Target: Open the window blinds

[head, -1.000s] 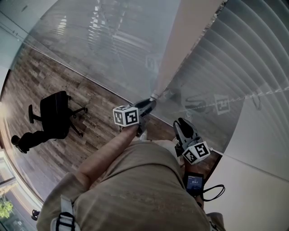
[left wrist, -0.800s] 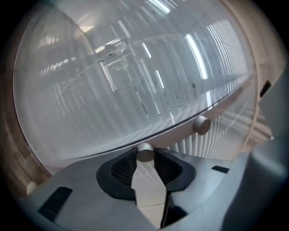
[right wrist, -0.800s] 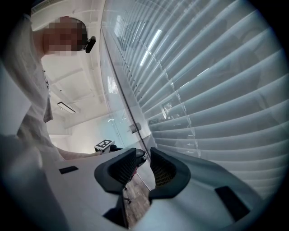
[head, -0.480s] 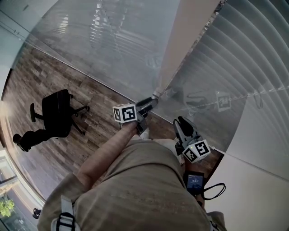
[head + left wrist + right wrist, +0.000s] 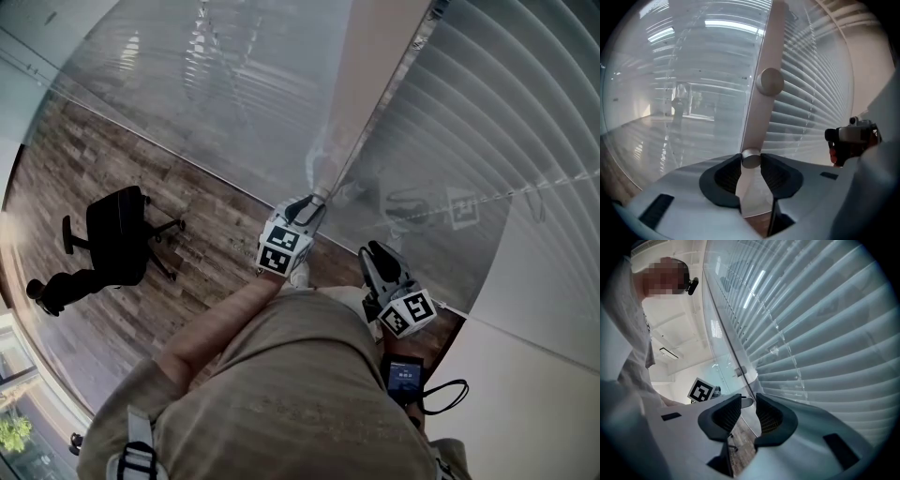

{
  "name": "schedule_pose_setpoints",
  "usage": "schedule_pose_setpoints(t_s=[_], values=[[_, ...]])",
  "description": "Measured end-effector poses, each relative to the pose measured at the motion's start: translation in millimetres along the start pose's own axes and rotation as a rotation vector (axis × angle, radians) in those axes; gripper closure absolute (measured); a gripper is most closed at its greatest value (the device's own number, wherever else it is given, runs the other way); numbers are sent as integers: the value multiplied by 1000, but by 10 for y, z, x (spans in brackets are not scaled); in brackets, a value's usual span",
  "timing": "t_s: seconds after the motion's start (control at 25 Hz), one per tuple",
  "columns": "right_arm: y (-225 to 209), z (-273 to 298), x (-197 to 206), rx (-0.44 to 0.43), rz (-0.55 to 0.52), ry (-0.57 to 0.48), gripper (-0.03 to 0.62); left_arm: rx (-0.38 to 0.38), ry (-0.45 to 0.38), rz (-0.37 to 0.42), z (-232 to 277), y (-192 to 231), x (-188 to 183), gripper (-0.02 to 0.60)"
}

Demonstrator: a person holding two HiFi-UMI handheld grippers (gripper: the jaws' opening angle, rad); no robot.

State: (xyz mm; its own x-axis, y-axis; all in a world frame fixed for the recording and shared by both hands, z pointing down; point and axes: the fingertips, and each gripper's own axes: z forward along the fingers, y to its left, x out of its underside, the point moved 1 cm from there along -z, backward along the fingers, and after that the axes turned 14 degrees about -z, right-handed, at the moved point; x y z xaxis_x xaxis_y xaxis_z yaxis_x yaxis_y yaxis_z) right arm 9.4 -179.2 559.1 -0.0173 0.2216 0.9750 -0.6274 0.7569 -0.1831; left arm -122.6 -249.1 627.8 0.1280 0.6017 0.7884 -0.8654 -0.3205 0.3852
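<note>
My left gripper (image 5: 751,163), lower centre of its own view, pinches the small round silver metal knob (image 5: 751,156) at the foot of the beige upright frame post (image 5: 768,42). White slatted window blinds (image 5: 497,112) fill the head view's upper right, behind glass. My right gripper (image 5: 373,253), just right of centre there, has its jaws spread, with nothing between them.

Nothing legible is showing. The left cube (image 5: 284,247) and right cube (image 5: 407,314) are carrying only black-and-white square patterns, no letters, and the small screen (image 5: 405,379) below is glowing with print too tiny to read.
</note>
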Motion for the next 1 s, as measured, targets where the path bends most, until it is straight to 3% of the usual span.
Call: schedule_pose_setpoints(t_s=[0.12, 0.32, 0.44, 0.6, 0.76, 0.84, 0.88, 0.96, 1.0], values=[[-12, -21, 0, 1, 1, -2, 491, 11, -7, -67, -6, 2, 2, 443], [-52, -51, 35, 0, 2, -1, 491, 65, -18, -287, -9, 55, 16, 446], [-77, -49, 3, -2, 0, 3, 491, 126, -27, -487, -18, 91, -2, 448], [-162, -27, 8, -12, -3, 6, 491, 298, -78, -836, 49, 134, 3, 448], [-189, 5, 11, -21, -5, 5, 491, 415, -128, -1037, 79, 157, 13, 448], [-164, 15, -16, -26, -7, 4, 491, 427, -141, -1051, 57, 147, -13, 448], [-151, 18, -20, -28, -8, 4, 491, 410, -140, -1007, 49, 140, -24, 447], [-130, 23, -14, -31, -7, 2, 491, 338, -117, -836, 42, 128, -24, 440], [-121, 23, -8, -32, -6, 1, 491, 293, -93, -726, 41, 123, -4, 403]])
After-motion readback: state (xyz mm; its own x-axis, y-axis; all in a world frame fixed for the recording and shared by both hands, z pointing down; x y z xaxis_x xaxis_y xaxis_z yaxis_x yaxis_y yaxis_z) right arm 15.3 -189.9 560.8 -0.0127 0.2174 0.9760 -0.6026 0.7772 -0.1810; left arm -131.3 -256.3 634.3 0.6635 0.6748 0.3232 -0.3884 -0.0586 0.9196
